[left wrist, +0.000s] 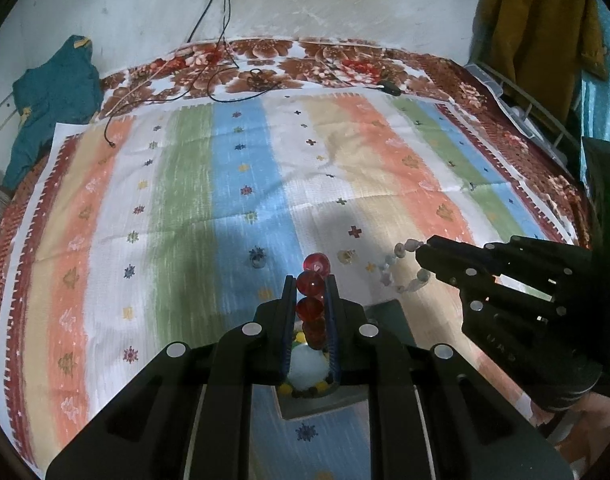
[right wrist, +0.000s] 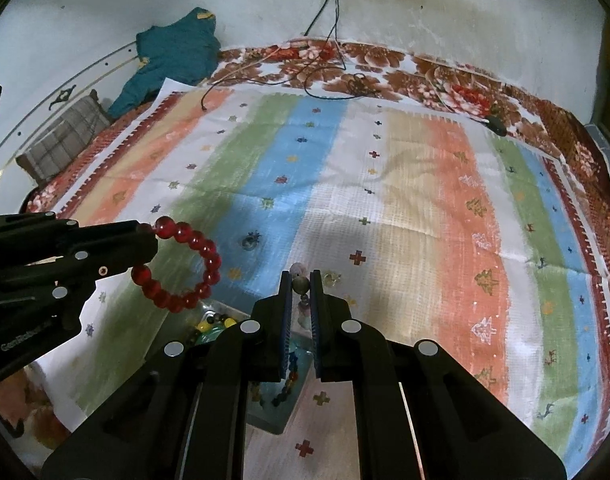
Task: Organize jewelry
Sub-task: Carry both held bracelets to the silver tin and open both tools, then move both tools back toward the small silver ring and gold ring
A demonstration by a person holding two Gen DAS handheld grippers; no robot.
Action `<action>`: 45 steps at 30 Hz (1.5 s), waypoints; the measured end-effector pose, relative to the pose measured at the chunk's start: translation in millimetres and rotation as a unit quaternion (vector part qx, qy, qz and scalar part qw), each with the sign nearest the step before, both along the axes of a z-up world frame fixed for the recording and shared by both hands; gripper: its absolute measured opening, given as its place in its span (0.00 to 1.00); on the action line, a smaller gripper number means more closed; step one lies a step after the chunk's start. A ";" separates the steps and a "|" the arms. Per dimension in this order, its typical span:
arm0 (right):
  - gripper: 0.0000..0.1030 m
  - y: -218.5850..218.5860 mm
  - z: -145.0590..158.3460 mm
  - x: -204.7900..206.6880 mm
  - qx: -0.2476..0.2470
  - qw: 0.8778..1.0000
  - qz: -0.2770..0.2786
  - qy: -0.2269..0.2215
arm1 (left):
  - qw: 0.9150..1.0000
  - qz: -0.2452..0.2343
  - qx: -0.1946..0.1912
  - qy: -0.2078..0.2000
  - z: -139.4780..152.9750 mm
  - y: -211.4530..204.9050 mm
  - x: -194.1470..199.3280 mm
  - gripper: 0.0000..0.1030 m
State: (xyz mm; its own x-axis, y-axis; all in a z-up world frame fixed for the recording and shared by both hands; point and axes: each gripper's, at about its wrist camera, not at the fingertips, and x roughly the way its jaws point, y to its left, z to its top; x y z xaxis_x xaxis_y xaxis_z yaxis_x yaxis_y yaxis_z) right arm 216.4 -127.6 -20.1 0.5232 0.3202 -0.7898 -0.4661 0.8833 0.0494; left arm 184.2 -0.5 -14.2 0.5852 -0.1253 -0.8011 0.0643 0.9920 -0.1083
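Note:
My left gripper (left wrist: 311,292) is shut on a red bead bracelet (left wrist: 312,296), held in the air above a grey jewelry tray (left wrist: 389,312); the bracelet also shows as a ring of red beads in the right wrist view (right wrist: 185,264) at the left gripper's tip (right wrist: 143,246). My right gripper (right wrist: 301,284) is shut on a pale bead bracelet (right wrist: 301,285), which also hangs from the right gripper's tip (left wrist: 423,260) in the left wrist view (left wrist: 397,268). The tray (right wrist: 281,412) lies under both grippers and holds yellow, dark and coloured beads.
A striped pastel cloth (left wrist: 245,184) covers a bed with a brown floral sheet (left wrist: 325,60). Black cables (left wrist: 209,76) lie at the far edge. A teal garment (left wrist: 53,96) sits far left, a mustard garment (left wrist: 537,20) hangs far right. A small ring-like item (right wrist: 249,242) lies on the cloth.

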 end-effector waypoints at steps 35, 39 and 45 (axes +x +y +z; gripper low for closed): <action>0.30 -18.8 -9.6 -40.2 0.003 1.000 -0.001 0.030 | 0.998 0.046 -0.032 0.004 2.9 7.5 -40.7 0.33; 0.37 -20.3 -11.3 -35.5 0.003 0.999 -0.008 0.036 | 0.998 0.052 -0.029 0.009 -0.8 11.6 -37.3 0.35; 0.45 -18.3 -16.5 -25.6 -0.005 0.999 -0.013 0.040 | 0.998 0.060 -0.022 0.015 -5.8 13.7 -28.2 0.37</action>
